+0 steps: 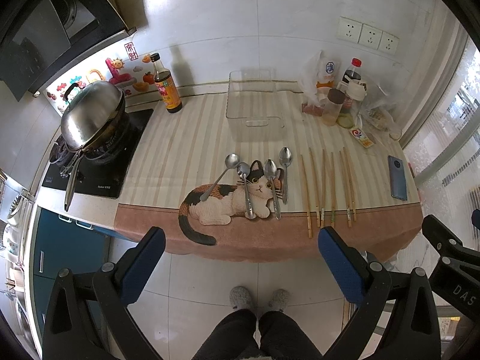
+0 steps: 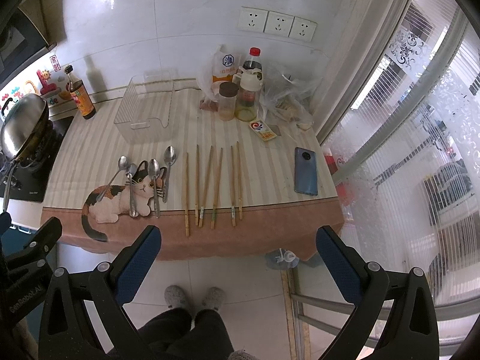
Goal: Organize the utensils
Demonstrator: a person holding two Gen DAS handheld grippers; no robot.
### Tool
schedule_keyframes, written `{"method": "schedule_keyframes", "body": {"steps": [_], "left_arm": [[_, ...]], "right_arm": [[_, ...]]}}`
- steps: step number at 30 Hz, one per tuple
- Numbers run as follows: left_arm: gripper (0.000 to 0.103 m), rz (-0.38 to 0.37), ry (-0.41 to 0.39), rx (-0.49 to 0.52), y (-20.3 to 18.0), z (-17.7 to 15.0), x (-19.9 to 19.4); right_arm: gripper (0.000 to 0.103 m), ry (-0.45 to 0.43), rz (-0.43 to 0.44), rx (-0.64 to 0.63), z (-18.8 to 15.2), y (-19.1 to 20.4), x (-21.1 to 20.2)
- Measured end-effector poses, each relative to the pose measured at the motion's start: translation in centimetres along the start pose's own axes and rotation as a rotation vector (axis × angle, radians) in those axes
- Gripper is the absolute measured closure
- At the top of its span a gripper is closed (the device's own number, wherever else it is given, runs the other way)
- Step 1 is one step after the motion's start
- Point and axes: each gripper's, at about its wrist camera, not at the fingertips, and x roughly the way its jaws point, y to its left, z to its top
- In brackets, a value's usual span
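Note:
Several steel spoons [image 1: 271, 180] [image 2: 154, 181] lie side by side over the cat picture on the counter mat. To their right lie several wooden chopsticks [image 1: 328, 186] [image 2: 213, 186], roughly parallel, ends toward the front edge. A clear plastic bin [image 1: 253, 100] [image 2: 144, 108] stands empty behind them near the wall. My left gripper [image 1: 241, 240] hangs open in front of the counter edge, above the floor. My right gripper [image 2: 238, 238] is open too, off the front edge below the chopsticks. Neither holds anything.
A lidded wok [image 1: 93, 114] sits on the stove at the left, a dark sauce bottle [image 1: 166, 85] beside it. Bottles, jars and bags [image 2: 246, 90] crowd the back right corner. A blue phone [image 2: 306, 171] lies at the right edge. A person's slippered feet [image 1: 258, 298] stand below.

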Motion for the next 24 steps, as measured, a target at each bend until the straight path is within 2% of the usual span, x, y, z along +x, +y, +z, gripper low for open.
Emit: {"method": "schedule_keyframes", "body": {"steps": [24], "left_arm": [[0.0,-0.002,-0.003,0.003,-0.42,0.31,-0.19]], "right_arm": [[0.0,-0.002,-0.005,0.0,-0.19,-0.54,-0.35]]}}
